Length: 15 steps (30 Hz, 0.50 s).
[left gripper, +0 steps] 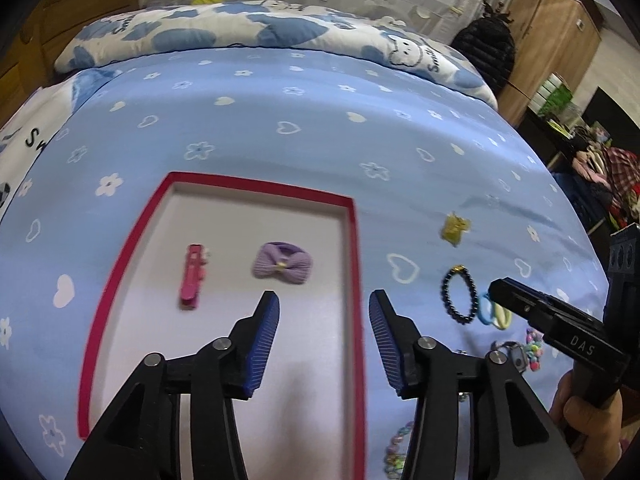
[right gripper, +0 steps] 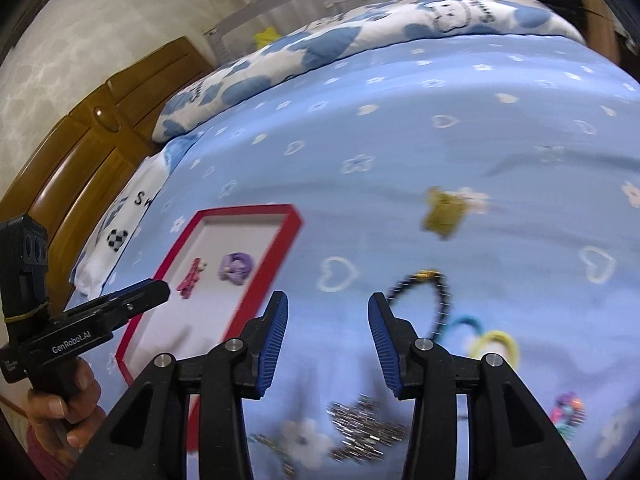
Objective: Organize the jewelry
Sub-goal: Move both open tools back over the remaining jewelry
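From the left wrist, your left claw (left gripper: 324,308) hangs with its jaws apart and nothing between them, over the near right part of the red-rimmed tray (left gripper: 124,264) that lies on the blue bedsheet (left gripper: 280,100). Two pieces are already in the tray: one pink hair clip (left gripper: 192,276) and one purple bow (left gripper: 282,266), side by side but apart. Right of the tray, still on the sheet, you have one gold charm (left gripper: 454,230), one dark bead bracelet (left gripper: 460,296), a small bunch of blue, white and yellow hair loops (left gripper: 494,312) just beside it, a cluster of coloured beads (left gripper: 534,348) and a pastel bead string (left gripper: 396,448) near the bottom edge. Your right claw (left gripper: 504,292) reaches in from the right, its tip at the hair loops; from here you cannot tell how its jaws stand.

From the right wrist, your right claw (right gripper: 328,312) is apart and holds nothing. The bead bracelet (right gripper: 424,300) lies just beyond its right finger, the hair loops (right gripper: 488,340) further right, the gold charm (right gripper: 442,212) beyond. One silver link piece (right gripper: 364,432) lies below the claw, with a colourful bead piece (right gripper: 568,412) at lower right. The tray (right gripper: 264,276) sits to the left with the clip (right gripper: 192,278) and bow (right gripper: 236,268) inside.

By my judgement, you are early on: two in, at least six pieces left outside.
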Motion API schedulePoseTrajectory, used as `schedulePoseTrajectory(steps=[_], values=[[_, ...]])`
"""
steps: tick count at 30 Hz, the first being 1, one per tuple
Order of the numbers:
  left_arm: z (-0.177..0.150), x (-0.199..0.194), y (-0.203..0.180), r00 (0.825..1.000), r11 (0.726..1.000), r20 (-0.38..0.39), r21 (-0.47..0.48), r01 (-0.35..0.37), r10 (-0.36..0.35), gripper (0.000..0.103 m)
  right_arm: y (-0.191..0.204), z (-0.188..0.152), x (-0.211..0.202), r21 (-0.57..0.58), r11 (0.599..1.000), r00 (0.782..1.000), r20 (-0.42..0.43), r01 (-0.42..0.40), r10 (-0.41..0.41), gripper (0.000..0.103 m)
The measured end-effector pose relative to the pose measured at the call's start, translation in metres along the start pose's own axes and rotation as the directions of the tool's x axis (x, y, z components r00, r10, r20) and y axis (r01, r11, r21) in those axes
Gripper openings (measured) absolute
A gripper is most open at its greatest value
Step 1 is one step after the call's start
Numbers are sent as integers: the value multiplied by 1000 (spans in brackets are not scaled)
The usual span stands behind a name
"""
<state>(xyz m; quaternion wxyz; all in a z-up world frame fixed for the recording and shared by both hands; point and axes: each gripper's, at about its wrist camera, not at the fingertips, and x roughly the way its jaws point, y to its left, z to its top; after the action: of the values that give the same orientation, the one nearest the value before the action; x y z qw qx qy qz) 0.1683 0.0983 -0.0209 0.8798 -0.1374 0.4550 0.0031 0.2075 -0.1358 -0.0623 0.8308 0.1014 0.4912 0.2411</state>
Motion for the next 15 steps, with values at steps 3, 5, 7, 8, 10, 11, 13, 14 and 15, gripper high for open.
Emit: schedulePoseTrajectory(steps=[3,5,7,8,10,11,13,14,15], values=[[0,2,-13,1000,1000,-9,22,11,-11,48,-17,-4,-10,27,999,1000,13,25,-25,44],[0,4,-20,1000,999,-18,35,19,-18,48,-28,-6,-16,48,998,999,17,41,-41,44],[1,7,-28,999,999,-25,47,26,-25,48,-39,-8,-20,65,997,998,19,50,-51,44],[2,8,-32,999,998,-30,56,29,-27,49,-44,-8,-21,72,996,998,20,55,-56,44],[5,14,-40,999,997,-39,71,31,-28,49,-50,-8,-23,80,995,998,22,60,-62,44],[6,17,-44,999,996,-44,79,34,-30,49,-53,-7,-23,84,995,998,23,62,-64,44],[9,25,-52,998,995,-55,92,36,-31,49,-57,-4,-22,87,994,998,24,63,-66,44],[10,29,-56,998,994,-63,99,37,-31,49,-59,-2,-21,88,994,998,25,63,-65,44],[10,35,-61,997,994,-71,106,39,-31,49,-61,0,-20,87,994,998,25,63,-66,44]])
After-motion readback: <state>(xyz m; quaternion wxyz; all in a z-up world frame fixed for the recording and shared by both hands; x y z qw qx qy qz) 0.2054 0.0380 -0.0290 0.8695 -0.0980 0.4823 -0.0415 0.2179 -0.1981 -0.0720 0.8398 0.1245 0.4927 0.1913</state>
